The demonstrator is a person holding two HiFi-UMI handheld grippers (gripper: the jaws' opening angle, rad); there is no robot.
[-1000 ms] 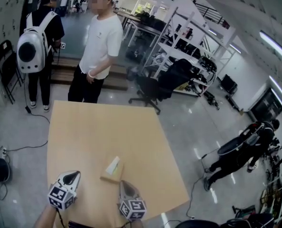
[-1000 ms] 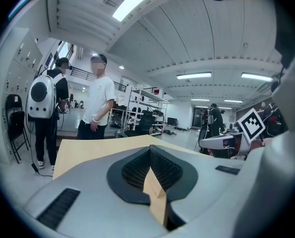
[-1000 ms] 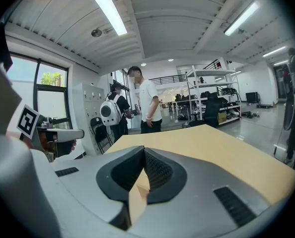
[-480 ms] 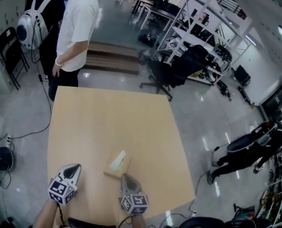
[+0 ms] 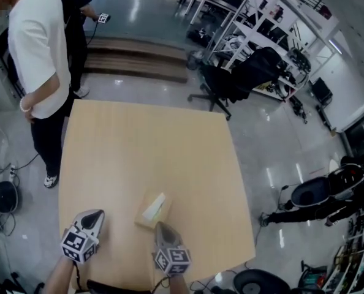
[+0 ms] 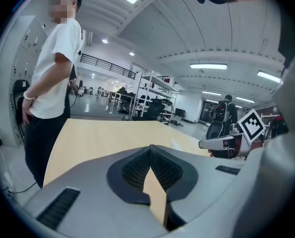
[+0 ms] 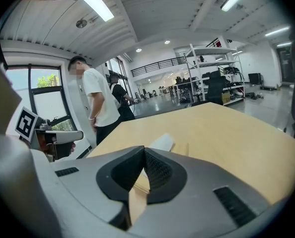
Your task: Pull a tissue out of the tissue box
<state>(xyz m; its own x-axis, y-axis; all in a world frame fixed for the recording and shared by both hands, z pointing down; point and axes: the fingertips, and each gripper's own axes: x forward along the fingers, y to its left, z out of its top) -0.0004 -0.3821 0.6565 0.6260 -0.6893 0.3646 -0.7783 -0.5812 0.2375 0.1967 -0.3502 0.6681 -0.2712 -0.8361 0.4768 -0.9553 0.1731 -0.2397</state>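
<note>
Grey, marker-cubed left gripper, right gripper

Tan tissue box, flat on wooden table, white tissue poking from top

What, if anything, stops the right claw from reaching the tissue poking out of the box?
Likely nothing, so yes. The right claw points at the tissue box from just short of it, with nothing standing between them. The tissue sticks up free. The claw's jaws are shut, so they must open first.
</note>
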